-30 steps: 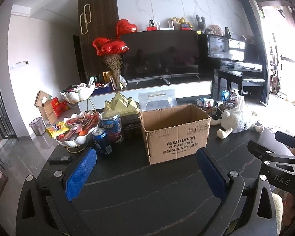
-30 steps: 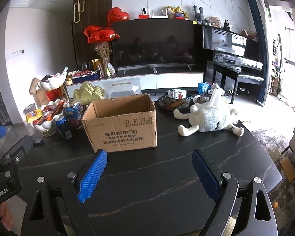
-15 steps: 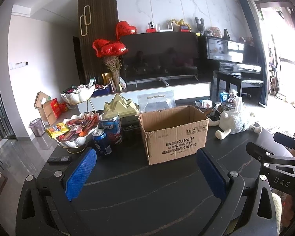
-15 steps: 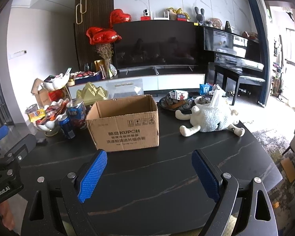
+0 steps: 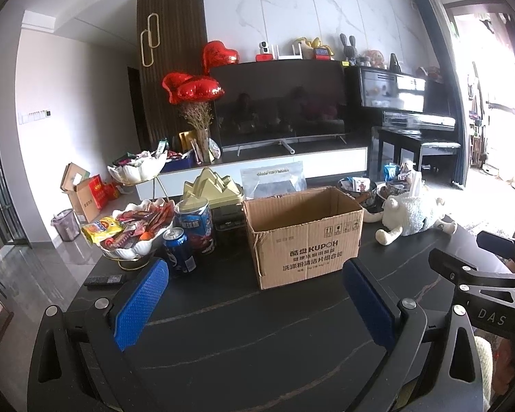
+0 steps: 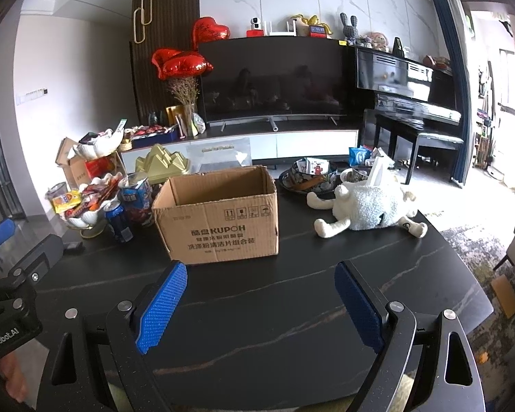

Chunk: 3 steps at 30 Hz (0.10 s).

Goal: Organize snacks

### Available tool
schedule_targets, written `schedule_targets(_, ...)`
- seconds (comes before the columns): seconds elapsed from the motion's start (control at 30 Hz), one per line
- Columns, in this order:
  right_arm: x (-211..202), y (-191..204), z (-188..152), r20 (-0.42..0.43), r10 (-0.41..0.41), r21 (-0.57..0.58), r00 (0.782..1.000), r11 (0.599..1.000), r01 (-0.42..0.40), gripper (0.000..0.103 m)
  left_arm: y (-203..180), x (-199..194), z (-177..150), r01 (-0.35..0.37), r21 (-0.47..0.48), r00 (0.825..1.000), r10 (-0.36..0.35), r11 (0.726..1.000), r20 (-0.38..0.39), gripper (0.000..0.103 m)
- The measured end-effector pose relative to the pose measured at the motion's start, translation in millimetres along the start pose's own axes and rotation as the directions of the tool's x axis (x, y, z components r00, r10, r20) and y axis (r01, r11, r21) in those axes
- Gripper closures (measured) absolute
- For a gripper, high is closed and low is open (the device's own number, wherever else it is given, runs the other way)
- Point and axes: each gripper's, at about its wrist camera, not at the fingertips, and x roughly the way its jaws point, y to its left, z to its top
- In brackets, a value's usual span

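A corrugated cardboard box (image 6: pixel 219 214) with its top flaps open and printed lettering on its front was set on a dark, glossy, thinly veined stone table (image 6: pixel 292 309). Left of the box, crinkly snack packets (image 5: pixel 134 221) were heaped in a white scalloped bowl (image 5: pixel 128 249), with a blue drink can (image 5: pixel 179 249) and a taller blue tin (image 5: pixel 195 221) between bowl and box. Right of the box, a fluffy white plush toy (image 6: pixel 367 206) was sprawled, with dark dishes (image 6: pixel 307 178) behind it. In front of the box a broad stretch of bare tabletop was left free up to the near edge. The left gripper (image 5: pixel 254 298) and the right gripper (image 6: pixel 261 302) were held over that stretch, each with its blue ribbed pads spread wide and nothing between them.
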Motion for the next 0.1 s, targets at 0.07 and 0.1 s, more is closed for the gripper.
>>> schedule_targets(0.07,0.0,0.3,-0.2,0.0,0.0,0.0,1.0,1.0,0.0,0.014,0.0,-0.1,0.1,-0.001,-0.001,1.0,0.001,1.0,-0.002,0.0)
schedule_targets(0.1,0.0,0.6,-0.4,-0.001,-0.001,-0.001,1.0,1.0,0.001,0.014,0.9,-0.6,0.7,-0.003,-0.003,1.0,0.003,1.0,-0.004,0.0)
